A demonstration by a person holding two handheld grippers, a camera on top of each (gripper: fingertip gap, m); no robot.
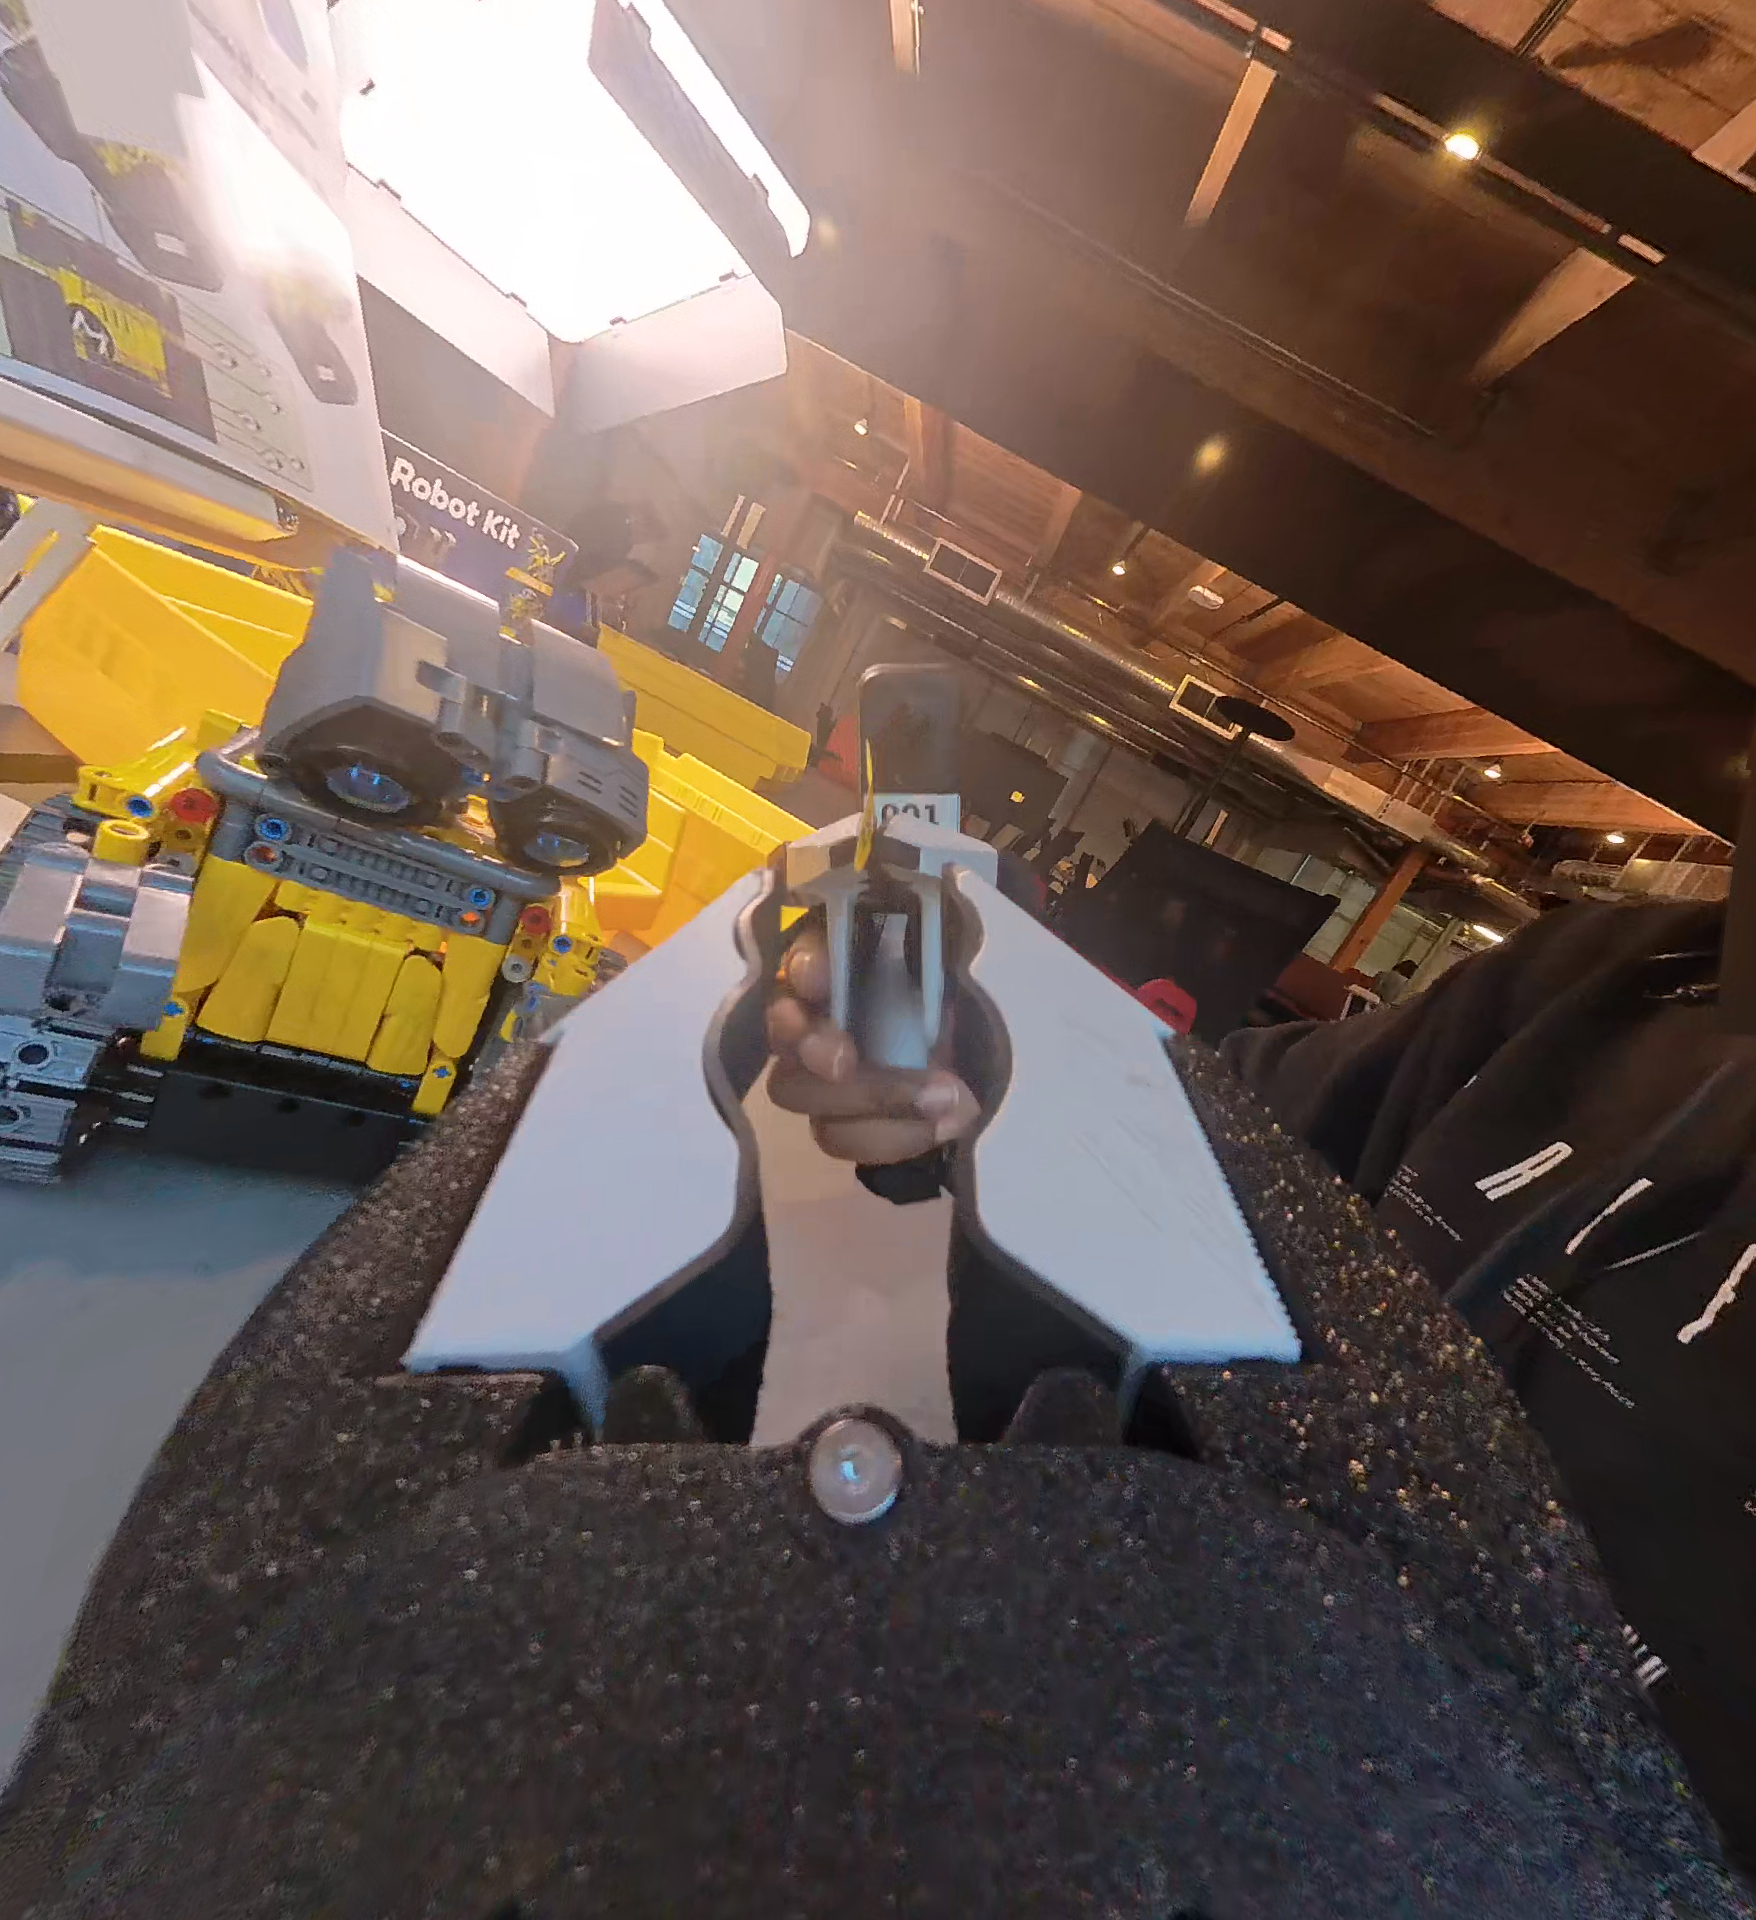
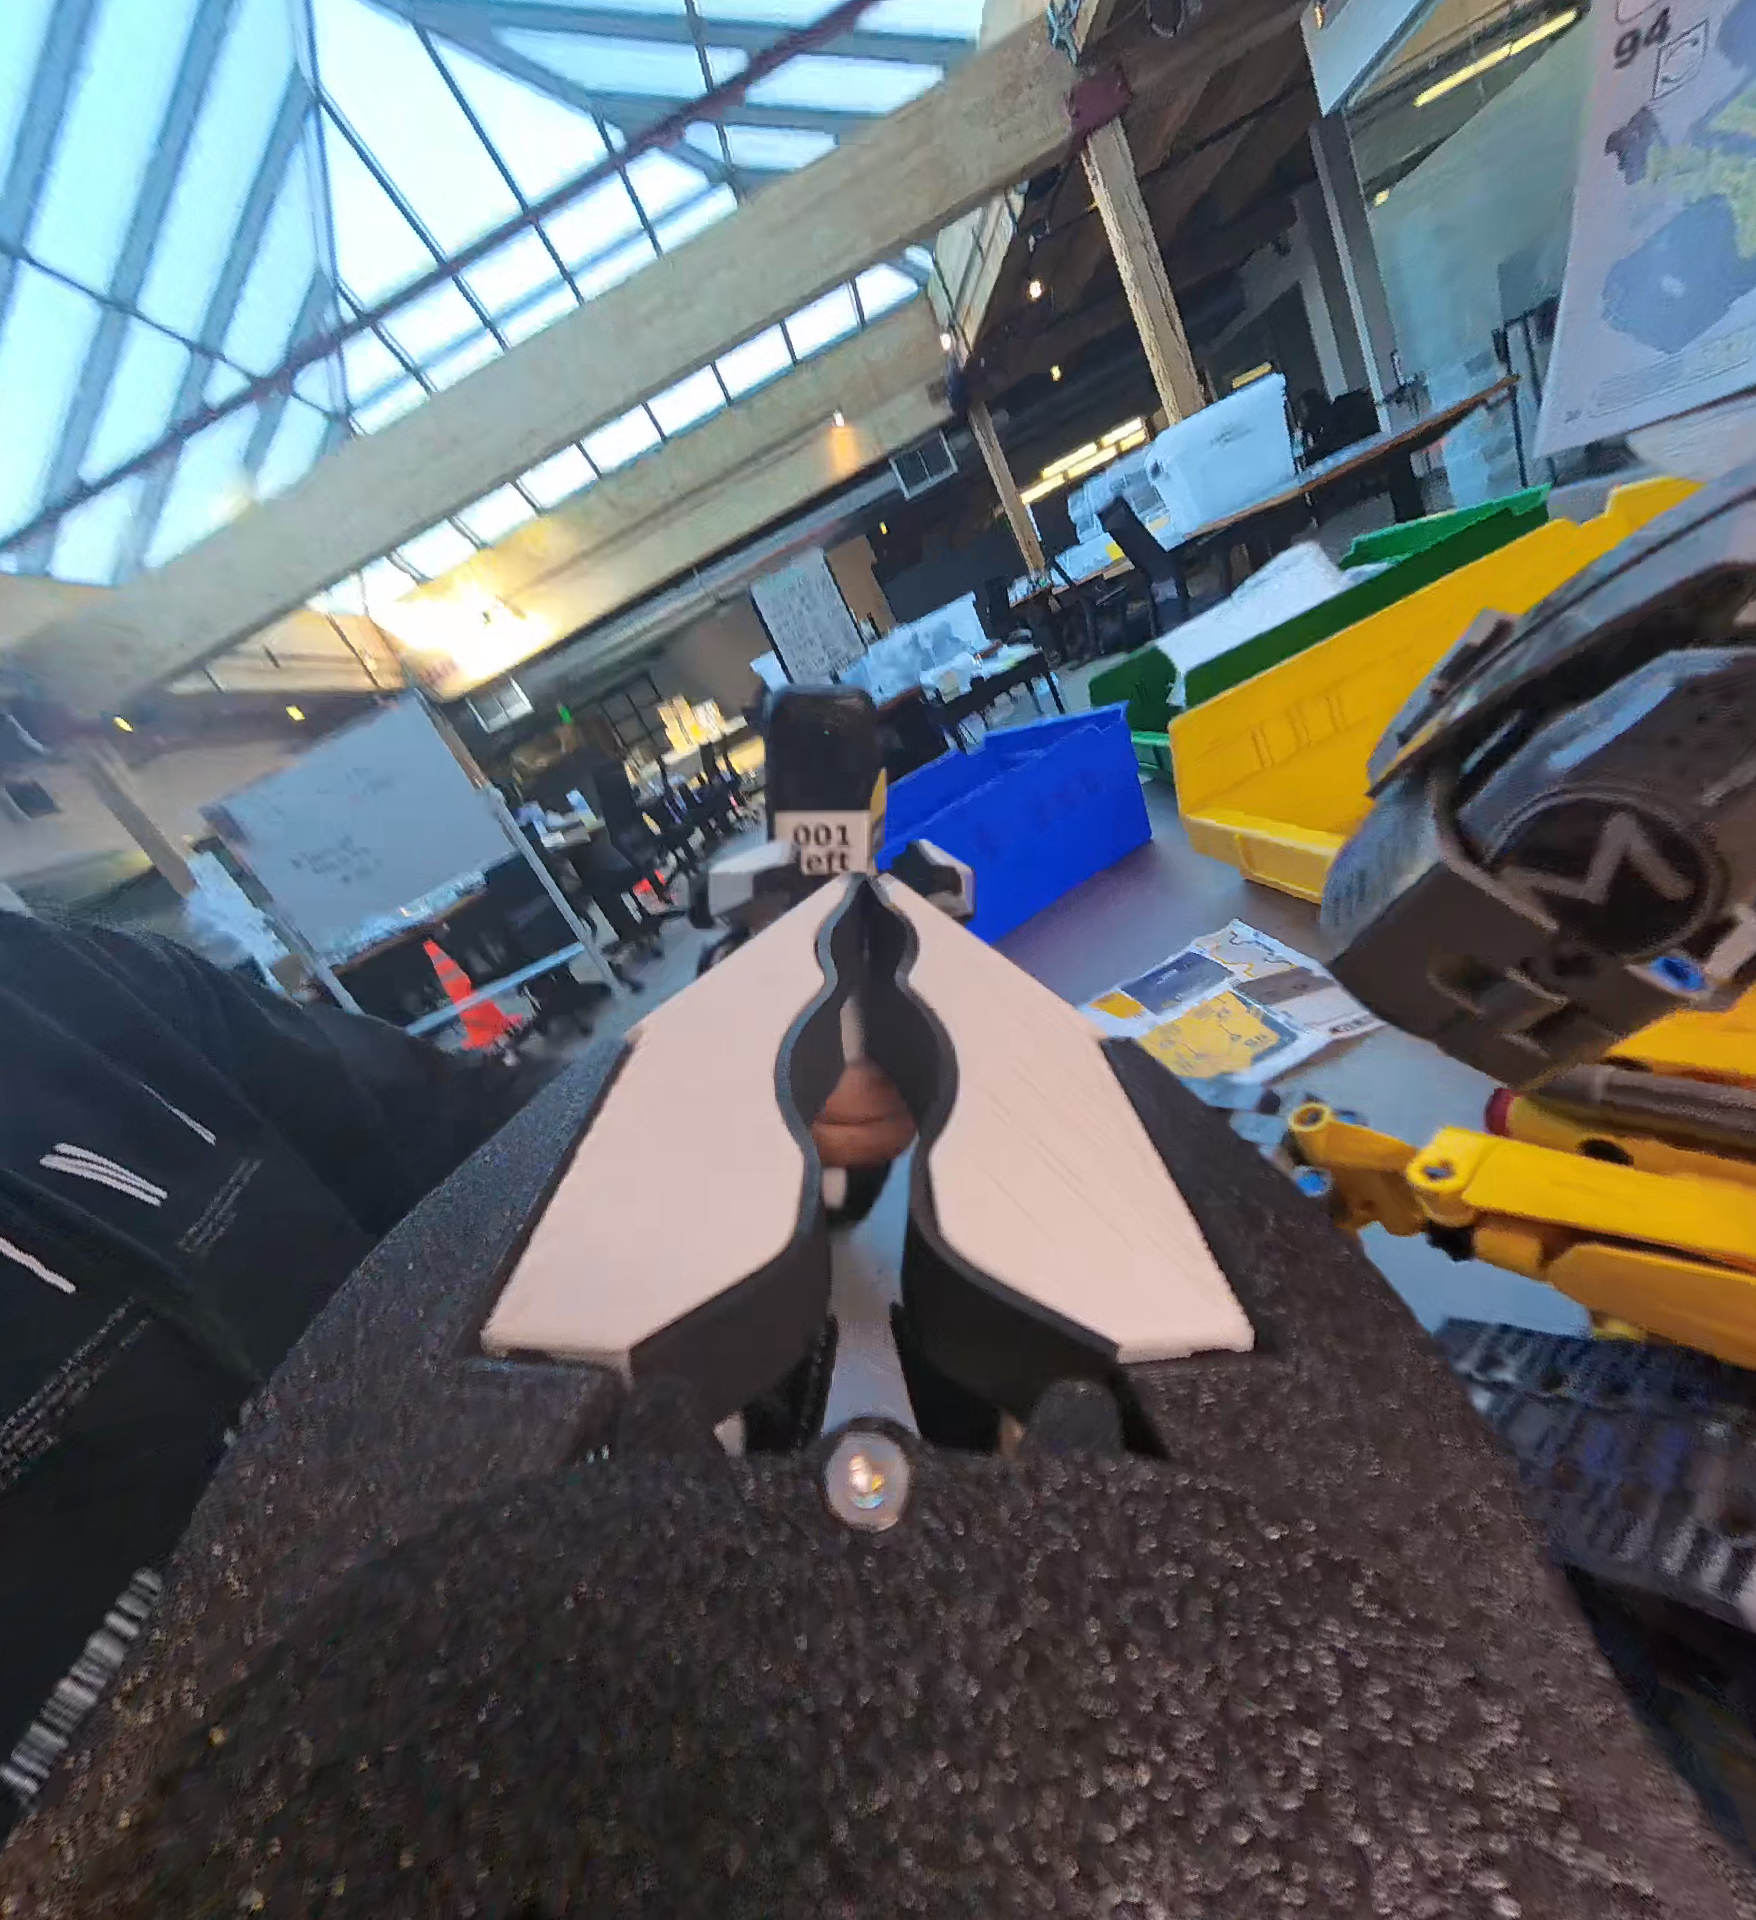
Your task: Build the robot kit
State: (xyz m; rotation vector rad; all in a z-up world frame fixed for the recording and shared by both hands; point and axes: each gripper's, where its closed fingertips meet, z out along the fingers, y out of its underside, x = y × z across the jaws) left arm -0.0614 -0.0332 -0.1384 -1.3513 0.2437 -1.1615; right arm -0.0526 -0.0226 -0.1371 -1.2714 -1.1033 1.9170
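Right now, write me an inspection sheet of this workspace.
Surface: grey table, bare near the camera.
Things at hand: yellow and grey brick-built tracked robot model, standing beside both grippers.
Clutter: yellow bins, blue bin, green bin, leaflet lying flat, propped instruction booklet.
Grippers: left gripper open, empty; right gripper shut, nothing seen between its fingers. They point at each other, tips close.
Cables: nothing seen.
Surroundings: person's dark sleeve, skylight, distant desks.
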